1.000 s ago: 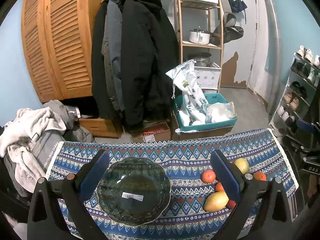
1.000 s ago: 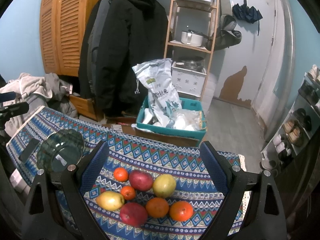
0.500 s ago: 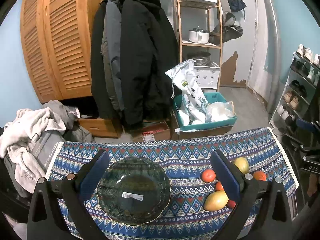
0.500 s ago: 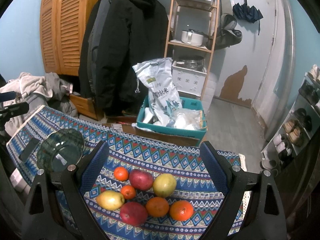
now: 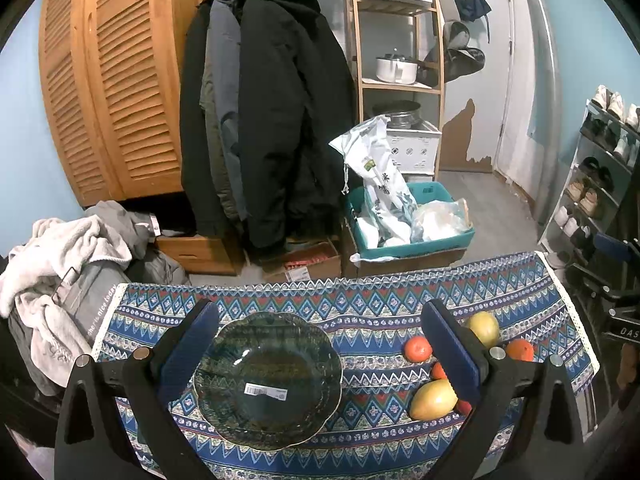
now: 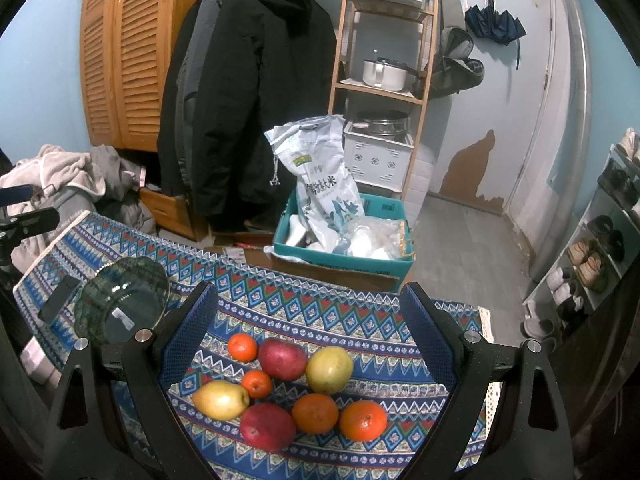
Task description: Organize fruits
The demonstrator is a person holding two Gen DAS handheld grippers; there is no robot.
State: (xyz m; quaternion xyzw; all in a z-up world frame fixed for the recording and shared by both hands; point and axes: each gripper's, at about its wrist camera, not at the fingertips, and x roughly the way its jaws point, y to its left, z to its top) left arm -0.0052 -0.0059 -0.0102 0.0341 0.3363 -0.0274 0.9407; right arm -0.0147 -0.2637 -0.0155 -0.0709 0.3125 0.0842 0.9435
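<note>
A dark green scalloped glass bowl [image 5: 267, 376] with a barcode sticker sits empty on the patterned tablecloth [image 5: 360, 304]. My left gripper [image 5: 320, 344] hovers open above it, nothing between its fingers. The bowl [image 6: 122, 300] shows at the left of the right wrist view. My right gripper [image 6: 308, 332] hangs open over a cluster of fruit: two red apples [image 6: 282, 358] [image 6: 267, 426], two yellow pears [image 6: 329, 369] [image 6: 221, 399], and several oranges [image 6: 363, 420] [image 6: 315, 413]. In the left wrist view, a pear [image 5: 434, 399] and an orange [image 5: 417, 349] lie right of the bowl, others partly hidden.
A black phone [image 6: 58, 299] lies on the cloth left of the bowl. Beyond the table's far edge stand a teal bin [image 6: 344, 258] with a rice sack, hanging coats [image 5: 272, 112], a laundry pile [image 5: 60, 256] and a shoe rack [image 6: 600, 248] at right.
</note>
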